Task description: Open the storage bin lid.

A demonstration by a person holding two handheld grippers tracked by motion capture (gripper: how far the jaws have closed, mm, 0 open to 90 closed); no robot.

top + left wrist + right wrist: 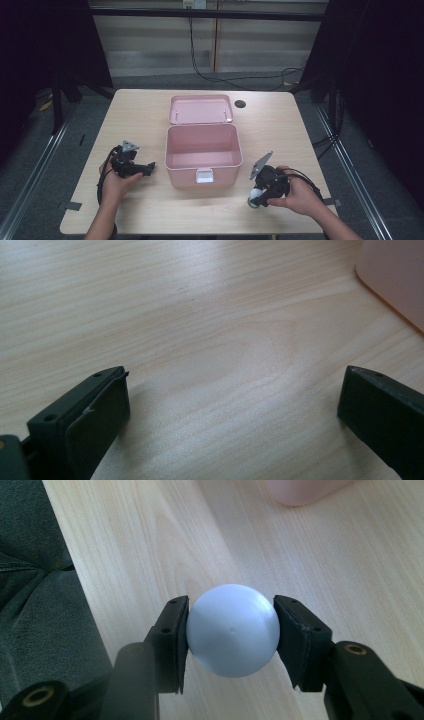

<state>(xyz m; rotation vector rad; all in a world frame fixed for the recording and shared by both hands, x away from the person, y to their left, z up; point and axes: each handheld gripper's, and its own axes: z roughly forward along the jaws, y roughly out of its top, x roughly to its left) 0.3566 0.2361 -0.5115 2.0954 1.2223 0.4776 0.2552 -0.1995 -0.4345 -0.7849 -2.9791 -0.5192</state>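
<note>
My left tool (150, 166) rests low over the table (135, 115) on the left side, its jaws spread wide with nothing but bare wood grain between them. I keep it parked there, just short of the pink box's left wall, so it is out of the way yet close enough to steady the box if it slides.

In the middle stands the pink box (203, 154), its lid (201, 108) thrown back and lying flat behind it, so the empty inside faces up. That open mouth is why I judge it to be where the load is meant to go: nothing needs unlatching, and the white clasp (204, 175) hangs free on the front wall.

To the right, near the front edge of the table, my right tool (231, 630) has the white ball (233, 630) between its pads. The jaws stand about half open, and the pads press on opposite sides at the ball's widest part, which keeps a round thing from squirting out. The ball sits at table level, well apart from the box's front right corner, so a lift and a carry leftward over the rim remain.
</note>
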